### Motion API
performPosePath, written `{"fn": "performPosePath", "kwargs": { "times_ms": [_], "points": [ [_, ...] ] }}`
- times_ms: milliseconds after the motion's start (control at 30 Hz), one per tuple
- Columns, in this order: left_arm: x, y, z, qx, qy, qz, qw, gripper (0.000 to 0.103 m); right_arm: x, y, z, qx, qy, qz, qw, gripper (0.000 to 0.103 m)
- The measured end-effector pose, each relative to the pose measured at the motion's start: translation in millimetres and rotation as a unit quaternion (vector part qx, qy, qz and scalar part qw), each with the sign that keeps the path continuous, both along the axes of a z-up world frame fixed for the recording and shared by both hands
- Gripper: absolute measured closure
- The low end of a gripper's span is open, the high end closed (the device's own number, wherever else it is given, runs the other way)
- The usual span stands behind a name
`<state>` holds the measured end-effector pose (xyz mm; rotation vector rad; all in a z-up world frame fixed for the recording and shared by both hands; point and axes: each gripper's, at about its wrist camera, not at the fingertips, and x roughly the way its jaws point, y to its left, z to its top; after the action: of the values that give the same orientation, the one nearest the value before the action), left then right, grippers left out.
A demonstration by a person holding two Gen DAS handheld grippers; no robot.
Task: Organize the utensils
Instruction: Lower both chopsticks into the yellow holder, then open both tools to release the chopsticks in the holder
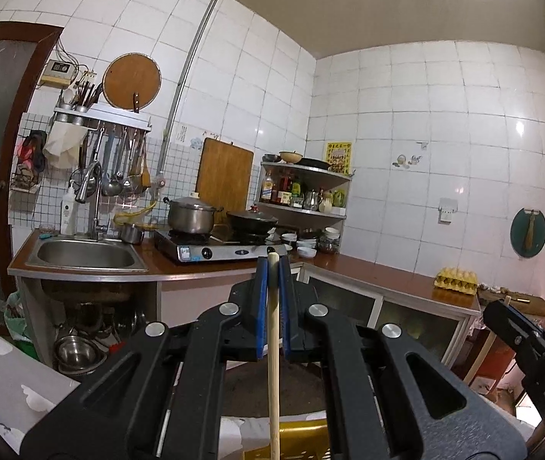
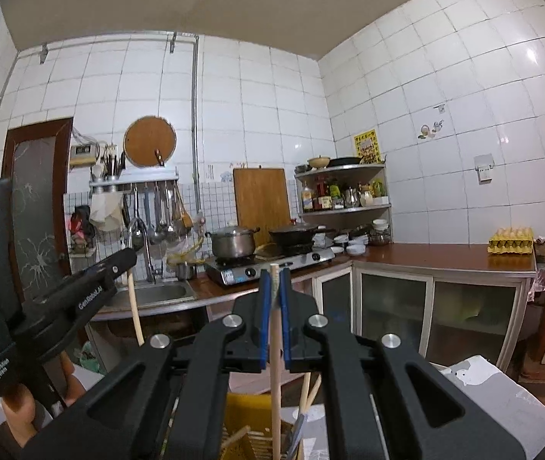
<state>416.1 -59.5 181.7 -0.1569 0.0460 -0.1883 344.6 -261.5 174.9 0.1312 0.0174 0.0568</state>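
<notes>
Black linkage arms fill the lower half of both wrist views, and each claw is pressed together on a pale wooden chopstick.

Left wrist view: the left gripper (image 1: pixel 273 268) points level toward the kitchen counter, its blue pads (image 1: pixel 260 299) pinching the left chopstick (image 1: pixel 273 364) near its top end. That stick stands nearly upright, its blunt tip poking just above the pads at 12 o'clock from the linkage, its length dropping to 6 o'clock and out of view past a yellow basket (image 1: pixel 299 437). At 4 o'clock the right gripper (image 1: pixel 502 306) shows side-on, black, with its own stick slanting down beneath it.

Right wrist view: the right gripper (image 2: pixel 273 280) also points level, pads clamped on the right chopstick (image 2: pixel 275 364), which is upright with its tip just above the pads. Below, at 6 o'clock, the stick goes down to the slatted yellow basket, where more chopsticks (image 2: pixel 309 391) lean. At 9 o'clock the left gripper is seen from the side, its stick hanging curved by the lens, and a person's hand (image 2: pixel 19 406) grips its handle at 8 o'clock.

Beyond both claws, at 12 o'clock, lie the counter (image 2: pixel 425 255), a gas stove (image 1: pixel 215 249) with a steel pot (image 1: pixel 190 216), and a sink (image 1: pixel 84 255) at 10 o'clock in the left view.
</notes>
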Motion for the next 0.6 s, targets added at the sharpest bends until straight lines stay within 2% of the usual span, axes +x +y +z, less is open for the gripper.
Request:
{"fn": "performPosePath", "kwargs": {
  "times_ms": [100, 233, 400, 600],
  "points": [
    [1.1, 1.7, -10.0, -0.001, 0.009, -0.001, 1.0, 0.098, 3.1, 3.2, -10.2, -0.02, 0.011, -0.008, 1.0, 0.098],
    [0.1, 0.6, -28.5, 0.019, 0.017, -0.001, 0.9997, 0.098, 6.4, 0.2, -23.4, -0.033, 0.029, -0.015, 0.999, 0.098],
    [4.0, 2.2, -49.9, 0.036, 0.038, -0.002, 0.9986, 0.098, 20.8, -10.0, -43.8, -0.023, 0.075, -0.01, 0.997, 0.097],
    [6.1, 8.4, -57.8, 0.046, 0.075, -0.01, 0.9961, 0.098, 44.1, -19.0, -74.9, -0.017, 0.149, -0.003, 0.989, 0.092]
  ]
}}
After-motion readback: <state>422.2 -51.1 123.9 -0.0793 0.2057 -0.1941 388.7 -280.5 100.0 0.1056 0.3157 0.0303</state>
